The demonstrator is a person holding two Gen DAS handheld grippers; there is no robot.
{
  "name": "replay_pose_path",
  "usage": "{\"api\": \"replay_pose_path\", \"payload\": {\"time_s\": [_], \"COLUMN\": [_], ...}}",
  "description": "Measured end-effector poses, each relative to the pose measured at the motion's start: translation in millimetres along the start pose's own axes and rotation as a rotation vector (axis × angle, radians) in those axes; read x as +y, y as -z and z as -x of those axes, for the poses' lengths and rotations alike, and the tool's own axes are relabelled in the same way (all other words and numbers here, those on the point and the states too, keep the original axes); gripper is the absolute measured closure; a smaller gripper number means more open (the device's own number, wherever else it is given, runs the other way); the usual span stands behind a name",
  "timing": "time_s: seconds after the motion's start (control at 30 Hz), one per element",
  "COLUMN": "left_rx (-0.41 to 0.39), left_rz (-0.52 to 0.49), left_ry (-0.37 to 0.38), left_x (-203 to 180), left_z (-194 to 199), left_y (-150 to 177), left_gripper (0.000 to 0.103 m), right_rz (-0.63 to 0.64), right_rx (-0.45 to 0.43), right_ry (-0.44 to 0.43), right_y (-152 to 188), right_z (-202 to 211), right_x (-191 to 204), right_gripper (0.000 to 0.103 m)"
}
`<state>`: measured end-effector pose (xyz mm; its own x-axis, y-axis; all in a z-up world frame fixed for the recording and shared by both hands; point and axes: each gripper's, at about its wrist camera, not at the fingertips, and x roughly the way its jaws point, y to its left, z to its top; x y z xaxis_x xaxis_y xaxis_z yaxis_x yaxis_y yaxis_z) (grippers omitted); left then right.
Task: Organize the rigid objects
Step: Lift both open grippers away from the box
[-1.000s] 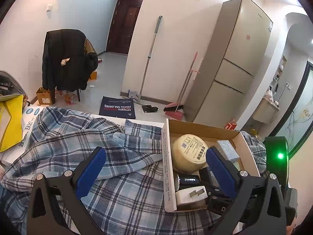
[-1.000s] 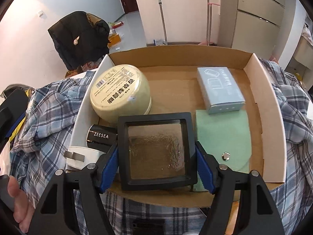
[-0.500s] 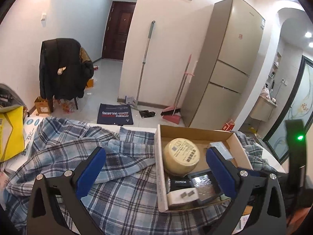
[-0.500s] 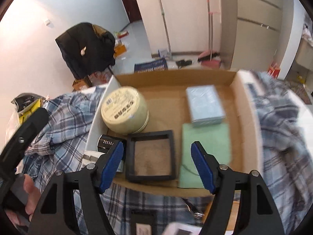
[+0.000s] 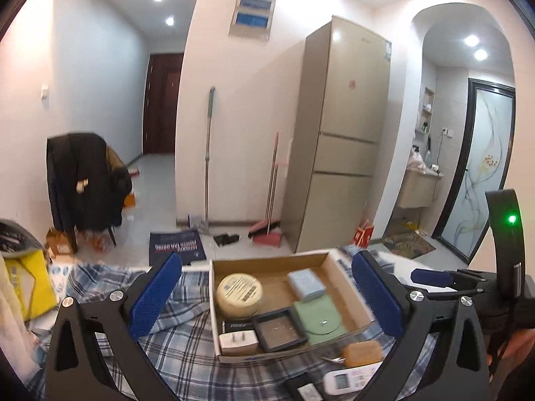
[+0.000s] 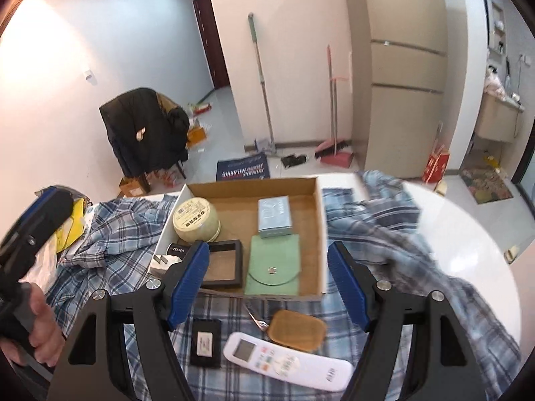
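A cardboard box (image 6: 319,234) on a plaid cloth holds a cream round tin (image 6: 195,219), a pale blue box (image 6: 274,217), a green pouch (image 6: 272,265), a black square frame (image 6: 222,264), a black ZEESEA box (image 6: 177,250) and a white plug (image 5: 237,339). In front of the box lie a white remote (image 6: 287,362), a tan case (image 6: 296,329) and a black card case (image 6: 205,342). My right gripper (image 6: 269,282) is open and empty, above the box's front edge. My left gripper (image 5: 265,297) is open and empty, held back from the box (image 5: 344,284).
The plaid cloth (image 6: 113,234) covers a round white table (image 6: 468,234). A yellow bag (image 5: 31,284) lies at the left. Beyond are a chair with a black jacket (image 6: 147,133), a mop, a broom with dustpan and a tall fridge (image 5: 344,133).
My right gripper let go of the black frame, which now lies in the box, and pulled back and up. My left gripper also drew back and tilted upward.
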<state>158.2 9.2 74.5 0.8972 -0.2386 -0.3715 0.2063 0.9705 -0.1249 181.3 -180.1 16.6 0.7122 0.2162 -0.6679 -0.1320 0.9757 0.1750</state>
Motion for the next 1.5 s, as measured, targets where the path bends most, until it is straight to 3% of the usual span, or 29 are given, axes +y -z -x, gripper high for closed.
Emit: {"api": "replay_pose_path", "payload": {"time_s": [0.2, 0.3, 0.4, 0.43, 0.5, 0.53, 0.6, 0.67, 0.9, 1.1, 1.33, 1.5], "left_rx": [-0.057, -0.093, -0.133, -0.157, -0.239, -0.257, -0.232, -0.195, -0.149, -0.099, -0.076, -0.022], "left_rz": [-0.02, -0.046, -0.061, -0.054, 0.01, 0.028, 0.04, 0.049, 0.04, -0.013, 0.003, -0.01], "left_ry": [0.016, -0.004, -0.028, -0.054, -0.185, -0.2, -0.118, -0.084, -0.092, -0.08, -0.078, -0.077], "left_x": [-23, -37, -47, -49, -51, -50, -49, -49, -57, -75, -78, -73], "left_z": [43, 67, 87, 94, 114, 120, 128, 129, 118, 107, 88, 63], "left_y": [-14, -13, -7, -5, 1, 3, 2, 3, 25, 35, 40, 59], "left_gripper": [0.0, 0.0, 0.0, 0.0, 0.0, 0.0, 0.0, 0.0, 0.0, 0.0, 0.0, 0.0], "right_rz": [-0.008, -0.021, -0.044, -0.047, -0.037, -0.029, -0.021, -0.026, -0.055, -0.055, -0.039, -0.008], "right_rx": [-0.11, -0.134, -0.179, -0.199, -0.245, -0.263, -0.276, -0.269, -0.263, -0.212, -0.163, -0.023], "right_ry": [0.02, -0.017, -0.015, 0.008, 0.084, 0.107, 0.11, 0.078, 0.06, 0.035, 0.024, -0.008], "right_y": [11, 19, 30, 34, 40, 43, 47, 52, 67, 71, 71, 78], "right_z": [57, 76, 93, 98, 107, 111, 116, 119, 120, 108, 90, 48], "right_x": [-14, -18, -25, -25, -27, -28, -32, -38, -52, -57, -57, -59], "right_gripper": [0.02, 0.017, 0.004, 0.0, 0.0, 0.0, 0.0, 0.001, 0.0, 0.0, 0.0, 0.0]}}
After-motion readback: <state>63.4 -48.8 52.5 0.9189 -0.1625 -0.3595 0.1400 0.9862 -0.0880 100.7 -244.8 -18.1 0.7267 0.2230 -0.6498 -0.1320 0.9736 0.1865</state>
